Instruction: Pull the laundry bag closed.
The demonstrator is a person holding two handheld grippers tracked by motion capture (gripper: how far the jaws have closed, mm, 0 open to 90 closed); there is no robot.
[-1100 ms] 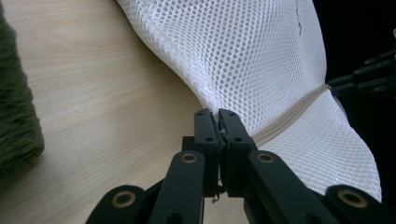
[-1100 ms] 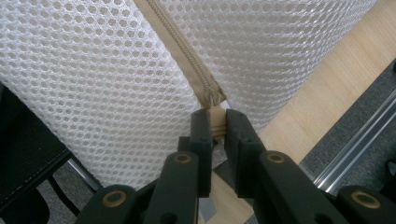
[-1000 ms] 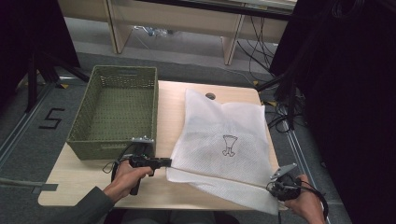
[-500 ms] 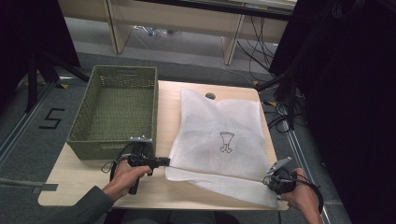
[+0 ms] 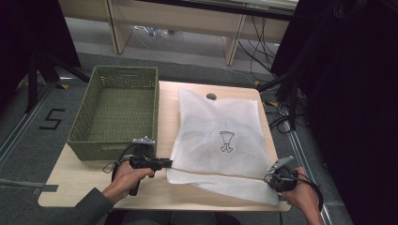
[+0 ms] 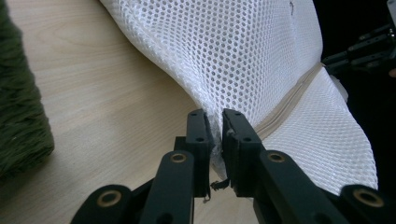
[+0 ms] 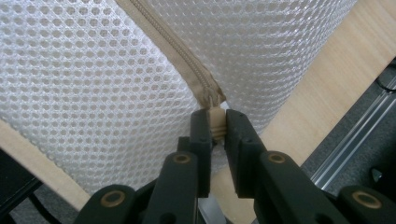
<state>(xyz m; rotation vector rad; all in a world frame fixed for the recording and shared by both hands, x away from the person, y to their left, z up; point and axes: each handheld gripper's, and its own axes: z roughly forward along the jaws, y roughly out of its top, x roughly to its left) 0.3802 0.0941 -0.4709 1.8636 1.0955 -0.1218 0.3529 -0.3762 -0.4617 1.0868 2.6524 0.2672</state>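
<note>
Loosening: left gripper jaws have just been opening, bag corner between them, barely pinched (bag flat on table). Right gripper clamps the zipper pull. Likely regripping before unzipping.

A pale wooden surface with rounded corners is standing on a grey floor, which is bearing a painted figure five to the surface's left. A small round hole is showing near the surface's far edge. A green woven basket is sitting on the left part, its far end reaching past the far edge. A white mesh bag with a small dark drawing on it is lying flat across the right part, just beside the basket, its near zipped edge lifting slightly off the wood at the near right corner.
</note>
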